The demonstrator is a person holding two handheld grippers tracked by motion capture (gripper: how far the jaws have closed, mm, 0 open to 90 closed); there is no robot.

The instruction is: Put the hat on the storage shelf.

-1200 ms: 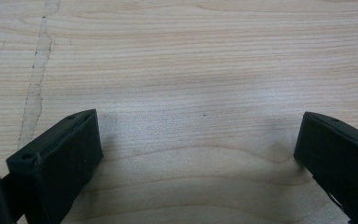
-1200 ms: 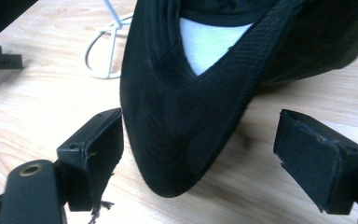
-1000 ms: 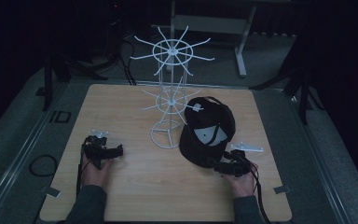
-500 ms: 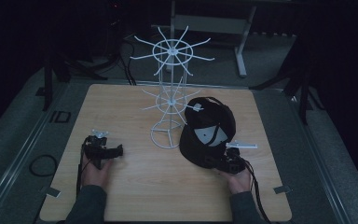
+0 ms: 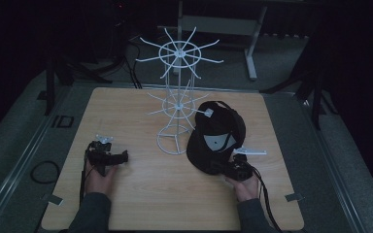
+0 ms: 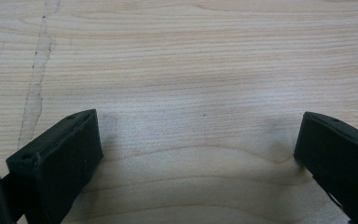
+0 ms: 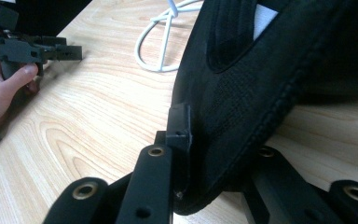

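Observation:
A black cap (image 5: 216,138) lies upside down on the wooden table (image 5: 150,194), beside the foot of a white wire hat rack (image 5: 177,104). My right gripper (image 5: 229,168) is at the cap's near edge. In the right gripper view its jaws have just been closing, and they now pinch the cap's stitched brim (image 7: 261,70) between them (image 7: 214,154). My left gripper (image 5: 119,158) rests low over the table at the left. Its jaws stand wide apart (image 6: 198,149) with only bare wood between them.
The rack's round wire base (image 7: 163,42) stands just beyond the cap. Its spoked arms spread above the middle of the table. The other hand and its gripper (image 7: 32,49) appear at far left in the right gripper view. A dark floor surrounds the table.
The right gripper's jaws have closed onto the cap's brim, and the gripper has edged slightly toward the cap. The left gripper and the cap have stayed in place.

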